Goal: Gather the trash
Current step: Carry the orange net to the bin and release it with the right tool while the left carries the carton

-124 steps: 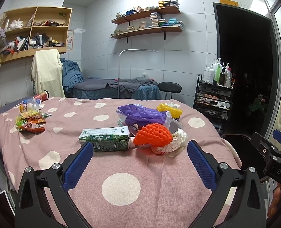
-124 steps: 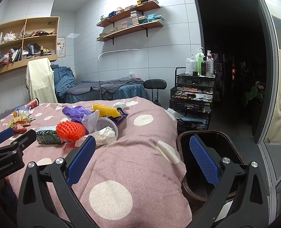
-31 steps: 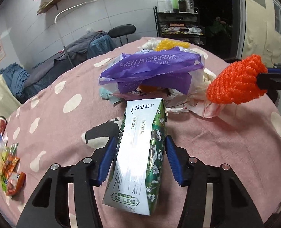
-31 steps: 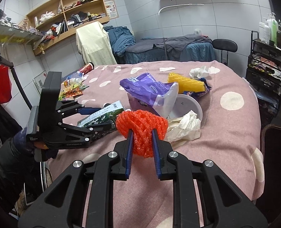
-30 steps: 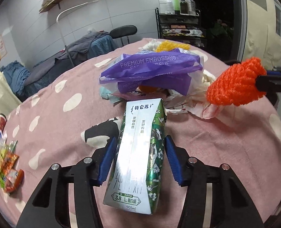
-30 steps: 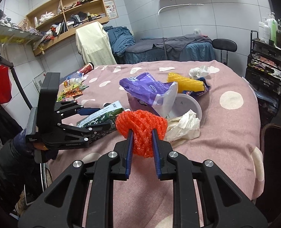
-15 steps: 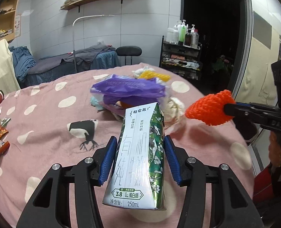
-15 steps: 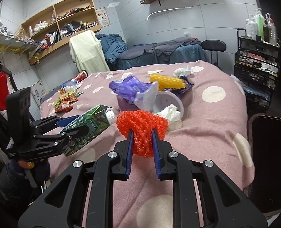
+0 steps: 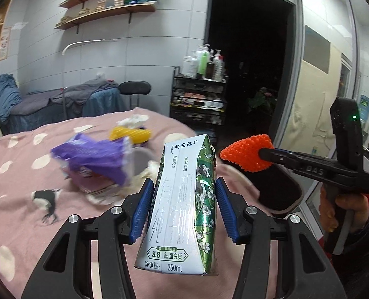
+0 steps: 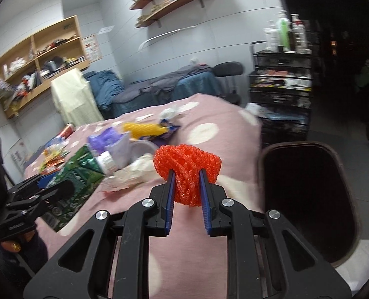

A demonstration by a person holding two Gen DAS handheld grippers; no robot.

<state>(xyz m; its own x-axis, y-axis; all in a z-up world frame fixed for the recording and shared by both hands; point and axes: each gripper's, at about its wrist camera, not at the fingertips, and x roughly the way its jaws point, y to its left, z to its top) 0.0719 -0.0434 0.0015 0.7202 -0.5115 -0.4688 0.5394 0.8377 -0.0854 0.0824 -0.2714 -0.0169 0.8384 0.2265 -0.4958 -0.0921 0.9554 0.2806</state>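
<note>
A tiled room with wall shelves and a dark doorway surrounds a bed under a pink spotted cover (image 9: 20, 214), and everything here is best placed from the dark trash bin (image 10: 309, 199) standing on the floor against the bed's edge. Well away from the bin, up on the cover, lies the remaining heap: a purple plastic bag (image 9: 94, 159), a yellow wrapper (image 9: 132, 133) behind it and some crumpled white paper, all smeared by motion blur, so the exact count of pieces there is uncertain.

Nearer the bin, the left gripper (image 9: 182, 208) has its blue pads clamped about halfway in on the sides of a green-and-white milk carton (image 9: 182, 204), which rides clear of the cover with its gabled top pointing toward the bin. Closest of all, the right gripper (image 10: 185, 189) is pinched nearly closed on an orange foam net (image 10: 186, 167), which bulges out above the pads and hangs just short of the bin's rim.

This looks like the carry step: both pieces are lifted and headed for disposal. The next move calls for bringing each item fully over the bin's mouth, the net first since it is nearer, then spreading the jaws so it drops inside rather than onto the rim or floor.
</note>
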